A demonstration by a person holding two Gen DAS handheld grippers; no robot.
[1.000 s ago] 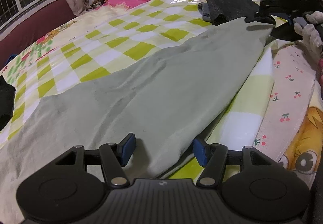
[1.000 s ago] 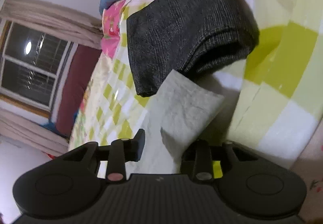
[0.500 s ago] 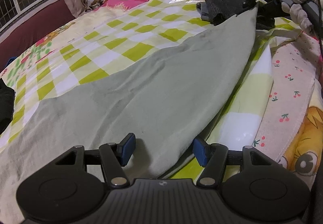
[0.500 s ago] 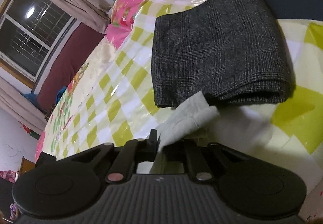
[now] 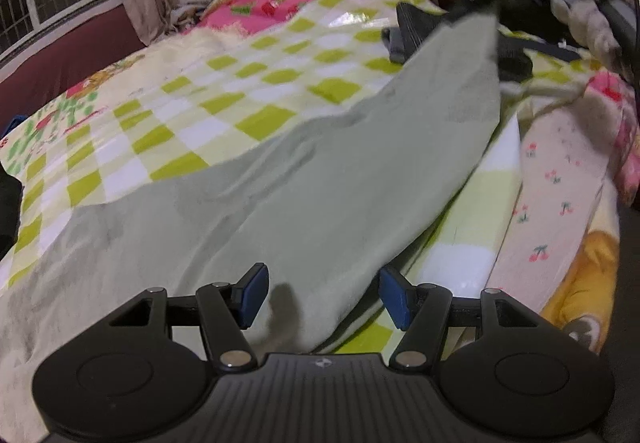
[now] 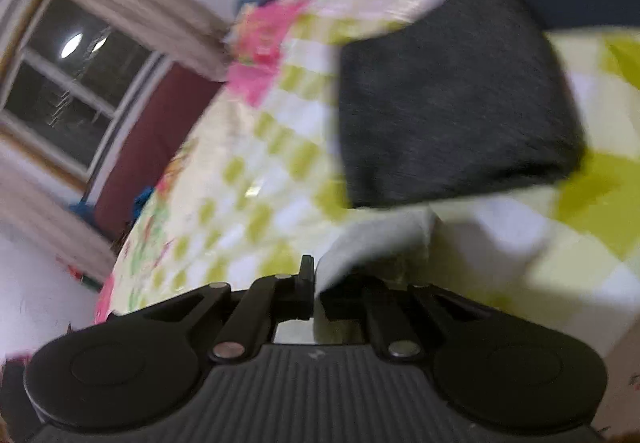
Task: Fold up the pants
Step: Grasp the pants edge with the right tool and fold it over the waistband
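The pale green pants (image 5: 320,171) lay across the checked bed (image 5: 224,91). The right gripper (image 6: 316,295), jaws clamped on their far corner beside the folded dark garment (image 6: 448,103), needed a firm, smooth pull toward the left gripper (image 5: 320,295), whose jaws stood wide around the near end.

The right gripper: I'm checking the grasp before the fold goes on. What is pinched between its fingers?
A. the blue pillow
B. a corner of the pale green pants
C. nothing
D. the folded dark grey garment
B: in the right wrist view the right gripper is shut on a corner of the pale green pants, while the folded dark grey garment lies untouched beyond it.
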